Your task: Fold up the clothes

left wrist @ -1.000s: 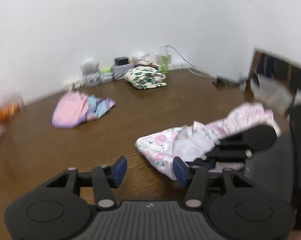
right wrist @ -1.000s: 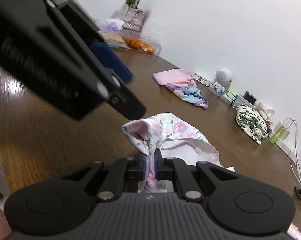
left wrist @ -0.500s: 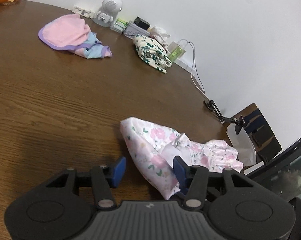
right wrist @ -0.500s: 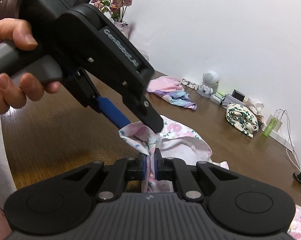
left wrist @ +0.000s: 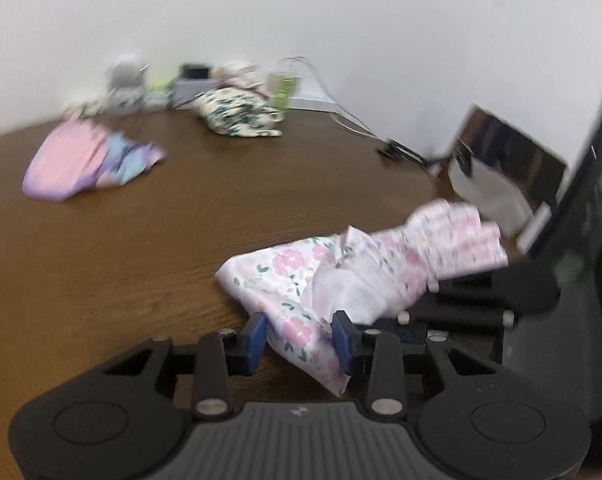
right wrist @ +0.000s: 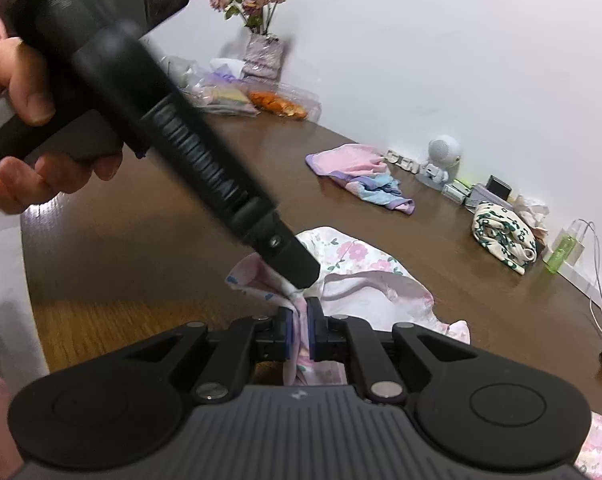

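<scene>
A white garment with pink flowers (left wrist: 301, 276) lies crumpled on the brown wooden table (left wrist: 141, 260). My left gripper (left wrist: 301, 338) straddles its near edge. The jaws are closing, a fold of the cloth fills most of the gap, and the blue pads (left wrist: 257, 336) do not visibly pinch it. My right gripper (right wrist: 297, 332) is shut on a bunched strip of the same floral garment (right wrist: 361, 280), right beside that spot. In the right wrist view the left gripper (right wrist: 297, 268) slants down from the upper left onto the cloth, held by a person's hand (right wrist: 21, 92).
A pink and blue garment (left wrist: 89, 164) and a cream garment with green print (left wrist: 241, 116) lie farther back. Small items, a white robot figure (right wrist: 441, 160), a green bottle (right wrist: 559, 254) and a cable line the wall. A flower vase (right wrist: 261, 52) stands at the far end.
The left gripper has come down onto the floral garment and its jaws have narrowed around the cloth's edge. The right gripper has kept its grip and stayed put.
</scene>
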`<action>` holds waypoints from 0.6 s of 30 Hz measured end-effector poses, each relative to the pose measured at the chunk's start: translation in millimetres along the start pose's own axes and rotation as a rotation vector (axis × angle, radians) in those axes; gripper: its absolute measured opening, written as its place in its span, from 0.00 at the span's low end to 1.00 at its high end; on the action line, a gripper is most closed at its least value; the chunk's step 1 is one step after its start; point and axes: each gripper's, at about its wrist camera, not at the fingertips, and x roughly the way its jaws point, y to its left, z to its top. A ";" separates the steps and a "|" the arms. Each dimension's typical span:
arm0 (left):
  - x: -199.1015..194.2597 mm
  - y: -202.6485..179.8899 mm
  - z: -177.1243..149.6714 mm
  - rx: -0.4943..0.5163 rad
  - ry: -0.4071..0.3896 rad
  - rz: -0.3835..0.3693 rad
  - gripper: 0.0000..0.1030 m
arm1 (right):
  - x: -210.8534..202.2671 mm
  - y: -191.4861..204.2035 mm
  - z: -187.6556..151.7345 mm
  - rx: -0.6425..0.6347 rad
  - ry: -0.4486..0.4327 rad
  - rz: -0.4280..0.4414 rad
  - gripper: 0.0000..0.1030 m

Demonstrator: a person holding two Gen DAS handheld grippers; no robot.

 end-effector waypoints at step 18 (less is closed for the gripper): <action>24.5 49.6 -5.6 -0.337 0.047 -0.232 0.19 | -0.6 1.5 -0.6 -0.022 0.008 -0.021 0.06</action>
